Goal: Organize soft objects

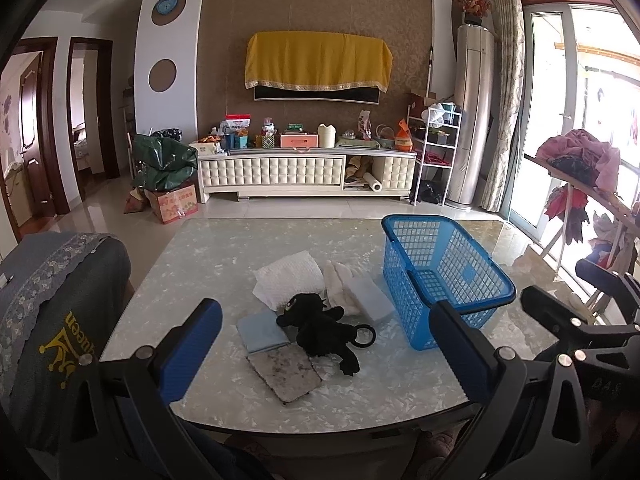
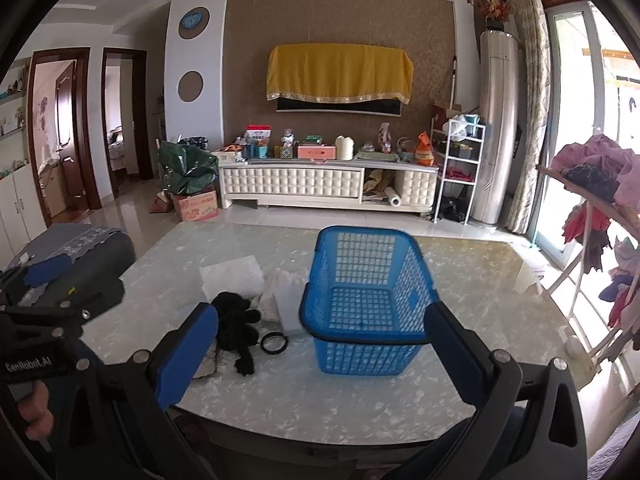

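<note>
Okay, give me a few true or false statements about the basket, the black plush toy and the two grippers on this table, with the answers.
1. The blue basket is empty. True.
2. The black plush toy lies inside the basket. False: it lies on the table, left of the basket.
3. The left gripper is open. True.
4. The right gripper grips a white cloth. False: it is open and holds nothing.
</note>
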Available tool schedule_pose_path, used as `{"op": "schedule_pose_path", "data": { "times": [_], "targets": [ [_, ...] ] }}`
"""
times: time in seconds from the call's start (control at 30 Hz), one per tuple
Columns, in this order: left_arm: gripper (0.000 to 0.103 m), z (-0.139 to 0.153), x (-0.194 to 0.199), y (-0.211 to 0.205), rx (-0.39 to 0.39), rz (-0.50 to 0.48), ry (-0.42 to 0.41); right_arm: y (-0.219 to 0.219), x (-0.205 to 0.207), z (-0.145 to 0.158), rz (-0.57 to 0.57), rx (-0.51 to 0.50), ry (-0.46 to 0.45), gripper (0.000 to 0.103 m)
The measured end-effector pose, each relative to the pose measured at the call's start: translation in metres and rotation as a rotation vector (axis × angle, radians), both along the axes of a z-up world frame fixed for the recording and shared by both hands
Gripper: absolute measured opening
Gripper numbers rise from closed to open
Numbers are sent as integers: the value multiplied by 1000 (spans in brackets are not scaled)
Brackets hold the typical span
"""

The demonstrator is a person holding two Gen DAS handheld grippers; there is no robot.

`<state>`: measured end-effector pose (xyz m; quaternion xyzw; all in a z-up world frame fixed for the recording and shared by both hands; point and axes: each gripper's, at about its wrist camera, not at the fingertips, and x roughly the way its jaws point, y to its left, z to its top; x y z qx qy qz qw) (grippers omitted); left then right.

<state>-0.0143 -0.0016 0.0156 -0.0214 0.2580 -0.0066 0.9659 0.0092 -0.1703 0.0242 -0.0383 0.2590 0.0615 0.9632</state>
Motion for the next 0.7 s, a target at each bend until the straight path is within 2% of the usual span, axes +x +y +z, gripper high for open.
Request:
{"op": "schedule_pose_path", "data": {
  "times": [0.13, 0.27, 0.4, 0.53, 0.63, 0.7],
  "targets": [
    [103, 12, 9, 7, 11, 19, 3, -4, 8, 4, 10, 6, 6, 103],
    [103, 22, 22, 15, 60, 12, 23, -12, 25, 8, 8, 18, 35, 103],
    [103, 26, 40, 26, 91, -3, 78, -15, 44, 13, 20, 15, 51, 103],
    [103, 24, 61, 36, 76, -40, 133, -7, 63, 15, 57, -17, 69, 103],
    [103, 22, 80, 45, 55, -53, 189, 6, 79, 10, 97, -32, 110, 103],
    [103, 19, 92, 49, 82, -46, 214, 15, 88, 5, 119, -38, 141, 103]
  ]
}}
